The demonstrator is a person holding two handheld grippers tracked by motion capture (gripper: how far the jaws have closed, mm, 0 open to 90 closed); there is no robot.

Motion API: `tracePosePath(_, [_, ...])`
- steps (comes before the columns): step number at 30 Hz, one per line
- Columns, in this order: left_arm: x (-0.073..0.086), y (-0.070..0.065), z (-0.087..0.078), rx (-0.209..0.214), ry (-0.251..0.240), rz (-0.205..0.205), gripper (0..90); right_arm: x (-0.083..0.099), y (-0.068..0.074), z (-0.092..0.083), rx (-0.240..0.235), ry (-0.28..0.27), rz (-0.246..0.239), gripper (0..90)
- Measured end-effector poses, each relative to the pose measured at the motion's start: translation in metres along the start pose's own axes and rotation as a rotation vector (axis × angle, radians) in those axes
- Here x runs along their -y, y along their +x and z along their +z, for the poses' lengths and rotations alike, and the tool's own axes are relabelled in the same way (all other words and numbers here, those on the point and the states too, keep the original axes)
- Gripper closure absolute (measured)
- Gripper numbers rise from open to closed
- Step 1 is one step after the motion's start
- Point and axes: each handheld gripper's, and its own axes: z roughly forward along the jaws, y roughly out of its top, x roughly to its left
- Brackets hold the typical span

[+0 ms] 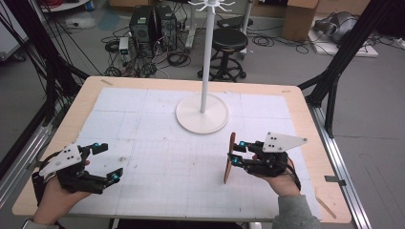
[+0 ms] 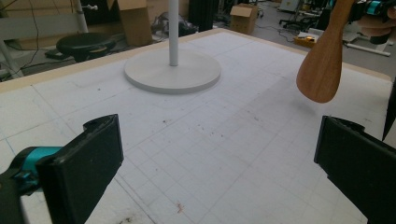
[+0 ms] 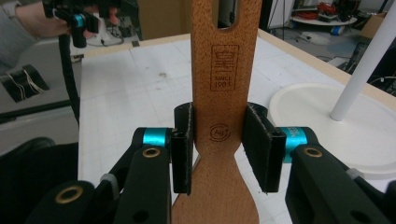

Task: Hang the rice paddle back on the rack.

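Right gripper point(image 1: 237, 153) clamps the slotted brown wooden spatula point(image 1: 229, 160) upright, clear of the table; left gripper point(image 1: 107, 162) gapes empty. Hanging on the white peg stand point(image 1: 206, 62) presumably remains.

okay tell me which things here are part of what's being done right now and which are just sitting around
In use:
- wooden spatula, clamped upright in the right gripper
- white hanging stand, likely its destination

Just about:
- left gripper, open
- black stool
- cardboard boxes
- electronics and cables on the floor
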Motion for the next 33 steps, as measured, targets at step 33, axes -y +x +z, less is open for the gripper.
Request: tracePosePath(33, [-0.001,0.004,-0.004,-0.012,-0.007,-0.011,1.8,-0.015,-0.031,-0.032,0.006,-0.088,0.051,64.9])
